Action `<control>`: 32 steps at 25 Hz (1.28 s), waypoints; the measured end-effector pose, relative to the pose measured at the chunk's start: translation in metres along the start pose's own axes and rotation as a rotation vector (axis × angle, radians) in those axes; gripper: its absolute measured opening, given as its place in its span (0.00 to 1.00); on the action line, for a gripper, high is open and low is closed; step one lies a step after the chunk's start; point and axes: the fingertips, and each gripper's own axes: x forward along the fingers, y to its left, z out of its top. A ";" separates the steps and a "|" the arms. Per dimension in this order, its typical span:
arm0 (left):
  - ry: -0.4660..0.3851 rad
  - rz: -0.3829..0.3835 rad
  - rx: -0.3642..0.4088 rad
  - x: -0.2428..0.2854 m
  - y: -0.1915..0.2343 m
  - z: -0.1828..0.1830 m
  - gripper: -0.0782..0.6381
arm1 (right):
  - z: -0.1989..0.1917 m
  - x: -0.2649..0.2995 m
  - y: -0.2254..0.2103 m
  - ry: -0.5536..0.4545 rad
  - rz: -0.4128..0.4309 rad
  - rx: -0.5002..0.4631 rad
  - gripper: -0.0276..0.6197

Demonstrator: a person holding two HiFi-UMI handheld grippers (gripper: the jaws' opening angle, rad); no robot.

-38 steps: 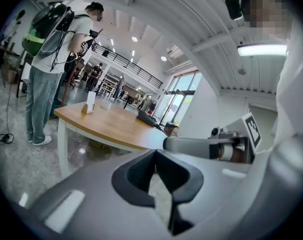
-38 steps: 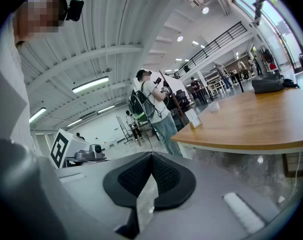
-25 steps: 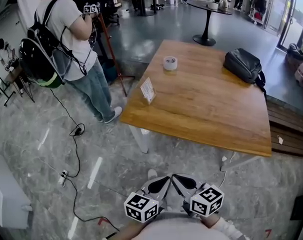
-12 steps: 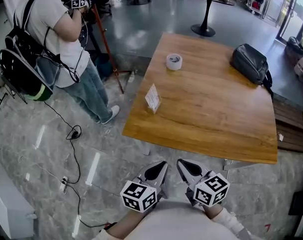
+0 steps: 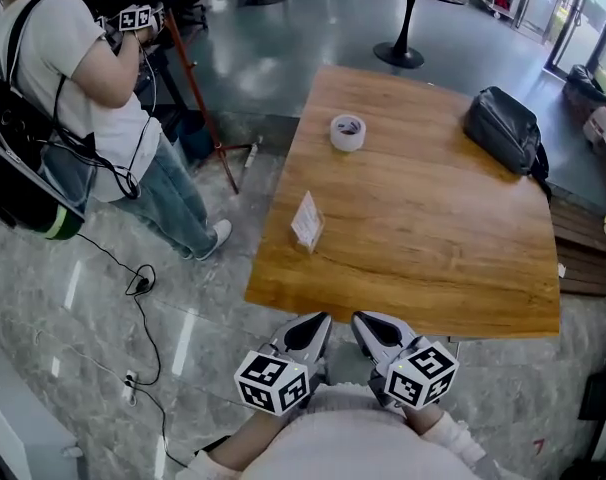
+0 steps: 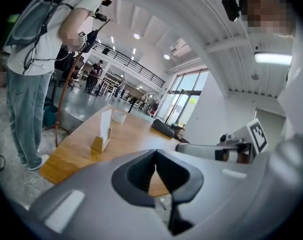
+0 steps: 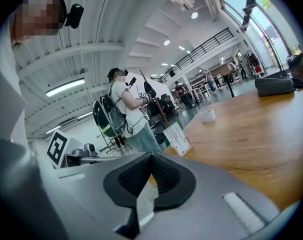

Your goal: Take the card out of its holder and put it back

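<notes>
A white printed card [image 5: 308,218] stands upright in a small wooden holder [image 5: 305,240] near the left edge of the wooden table [image 5: 433,228]. Both grippers hover over the floor just short of the table's near edge, side by side. My left gripper [image 5: 321,320] is shut with nothing in it, and so is my right gripper [image 5: 361,318]. In the left gripper view the card [image 6: 105,124] and its holder [image 6: 97,143] lie ahead, up and left of the closed jaw tips [image 6: 155,153]. In the right gripper view the card [image 7: 177,137] sits just beyond the closed tips [image 7: 151,155].
A roll of tape [image 5: 347,132] lies further back on the table, a black bag [image 5: 503,128] at its far right. A person with a backpack [image 5: 93,98] stands left of the table beside a tripod [image 5: 198,98]. Cables [image 5: 143,308] trail over the marble floor.
Both grippers have come forward together towards the table's near edge, and the table and card now sit closer and lower in the head view. The jaws stayed shut.
</notes>
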 end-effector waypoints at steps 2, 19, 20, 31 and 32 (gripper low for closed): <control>-0.004 0.001 -0.002 0.005 0.007 0.006 0.12 | 0.003 0.006 -0.004 0.006 0.002 0.001 0.03; -0.021 0.105 -0.055 0.062 0.063 0.052 0.12 | 0.055 0.075 -0.053 0.065 0.122 0.008 0.03; -0.020 0.113 -0.065 0.066 0.067 0.052 0.12 | 0.057 0.078 -0.057 0.068 0.127 0.009 0.03; -0.050 0.170 -0.152 0.097 0.080 0.048 0.12 | 0.053 0.100 -0.081 0.137 0.224 0.042 0.03; -0.051 0.176 -0.154 0.097 0.081 0.048 0.12 | 0.052 0.101 -0.081 0.141 0.228 0.039 0.03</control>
